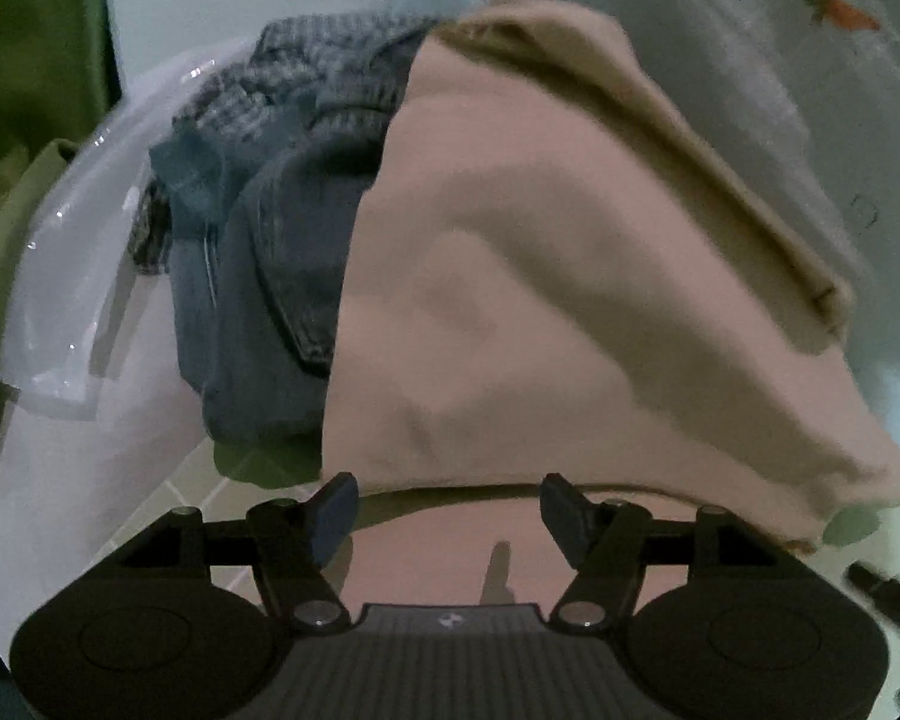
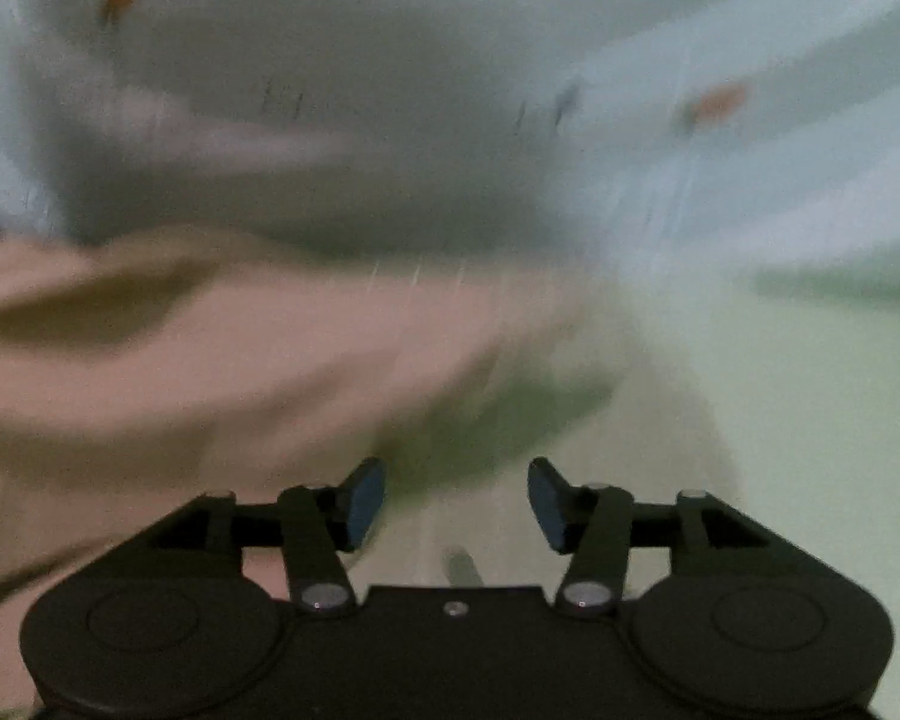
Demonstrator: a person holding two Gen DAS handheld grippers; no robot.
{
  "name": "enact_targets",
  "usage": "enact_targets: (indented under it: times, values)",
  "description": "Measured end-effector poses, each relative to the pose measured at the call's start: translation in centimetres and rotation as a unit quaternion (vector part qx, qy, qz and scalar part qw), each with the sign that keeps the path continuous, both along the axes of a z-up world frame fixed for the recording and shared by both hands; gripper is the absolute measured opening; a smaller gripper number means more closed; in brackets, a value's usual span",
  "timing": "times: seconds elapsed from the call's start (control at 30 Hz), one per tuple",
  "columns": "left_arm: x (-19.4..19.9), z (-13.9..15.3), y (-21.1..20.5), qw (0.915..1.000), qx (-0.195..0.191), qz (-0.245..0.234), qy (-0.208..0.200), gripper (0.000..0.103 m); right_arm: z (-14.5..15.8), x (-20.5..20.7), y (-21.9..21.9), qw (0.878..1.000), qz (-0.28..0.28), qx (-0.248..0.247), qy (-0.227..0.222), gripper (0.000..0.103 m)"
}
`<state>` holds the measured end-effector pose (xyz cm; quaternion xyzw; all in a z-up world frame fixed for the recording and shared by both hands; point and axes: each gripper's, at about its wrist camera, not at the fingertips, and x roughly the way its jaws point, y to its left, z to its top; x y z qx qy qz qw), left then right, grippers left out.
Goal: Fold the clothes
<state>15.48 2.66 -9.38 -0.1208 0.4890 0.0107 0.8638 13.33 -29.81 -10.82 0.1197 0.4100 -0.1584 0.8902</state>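
A folded pink-beige garment fills the middle of the left wrist view, with a tan fold along its upper right edge. Beside it on the left lies a pile of blue denim and grey knit clothes. My left gripper is open, its fingers just in front of the pink garment's near edge, holding nothing. In the blurred right wrist view the same pink garment lies to the left. My right gripper is open over pale green cloth, empty.
A clear plastic bag lies left of the clothes pile, with green fabric beyond it. A pale sheet printed with small carrots covers the surface behind. A dark object shows at the lower right edge.
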Motion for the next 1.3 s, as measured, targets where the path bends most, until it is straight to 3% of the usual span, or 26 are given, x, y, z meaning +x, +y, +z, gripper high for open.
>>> enact_targets:
  times: [0.13, 0.33, 0.4, 0.47, 0.63, 0.93, 1.17, 1.3]
  values:
    - [0.3, -0.4, -0.3, 0.9996, 0.006, -0.027, 0.004, 0.072, -2.3, 0.9, 2.8, 0.998, 0.005, 0.051, 0.030, 0.069]
    - [-0.1, 0.1, -0.7, 0.9983, 0.023, -0.053, -0.002, 0.072, -3.9, 2.6, 5.8, 0.998, 0.020, 0.054, 0.035, 0.067]
    - [-0.4, 0.8, -0.9, 0.9981, 0.029, -0.054, -0.008, 0.073, -4.0, 2.9, 7.0, 0.999, 0.035, 0.017, 0.035, 0.048]
    - [-0.8, 1.4, -1.0, 0.9980, 0.032, -0.053, -0.015, 0.074, -4.0, 3.1, 7.6, 0.997, 0.064, -0.017, 0.031, 0.007]
    - [-2.0, 2.9, -1.9, 0.9970, 0.044, -0.053, -0.035, 0.074, -3.5, 0.6, 5.8, 0.998, 0.056, -0.035, 0.026, 0.006]
    - [-5.8, 4.9, -6.8, 0.9959, 0.044, -0.057, -0.055, 0.074, -0.3, -10.7, -5.6, 0.990, -0.009, -0.140, 0.014, 0.005]
    - [-7.6, 4.7, -13.5, 0.9934, 0.040, -0.088, -0.061, 0.078, 0.4, -17.6, -19.0, 0.983, -0.122, -0.135, 0.032, 0.005]
    - [-7.2, 3.6, -17.9, 0.9917, 0.031, -0.113, -0.051, 0.078, 1.1, -19.7, -24.7, 0.977, -0.152, -0.150, 0.028, 0.006]
